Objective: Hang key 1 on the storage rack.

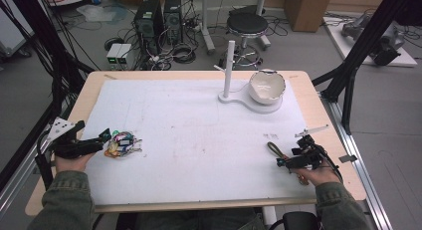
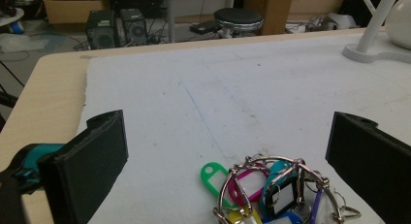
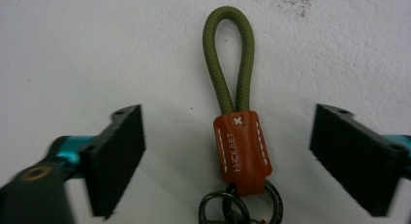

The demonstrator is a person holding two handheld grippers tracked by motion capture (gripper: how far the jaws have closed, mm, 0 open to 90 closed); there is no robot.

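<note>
At the left edge of the counter [image 1: 199,140], your left gripper [image 1: 97,140] rests with its fingers [image 2: 89,166] spread wide and gripping nothing. The bunch of key tags [image 2: 271,195] lies just ahead of them and between them, on the white mat. Judge it a light, loose, jangling cluster: coloured plastic tags strung on metal rings, apt to flop and slide. Hooking a ring would likely hold better than squeezing a smooth tag. It has no clear long axis; it sits as a heap.

Toward the far middle and right stand the white stand [image 1: 229,70] and the white bowl [image 1: 267,86], well apart from both hands.

At the right, your right gripper [image 1: 286,161] is aimed at the keychain strap [image 3: 237,117]. Its fingers [image 3: 116,156] stand partly open on either side of the strap and touch nothing yet; the orange leather tab [image 3: 242,151] lies in the gap with mat showing on both sides. The strap looks light and soft: a braided olive cord loop, a stiffer stitched tab, dark metal rings [image 3: 237,204] nearest the gripper. The tab is probably the best place to close on, being flat, firm and not slippery, though the rings will dangle. Its long axis runs straight away from the gripper, loop end pointing outward, rings toward you; in the high view it slants toward the far left.
</note>
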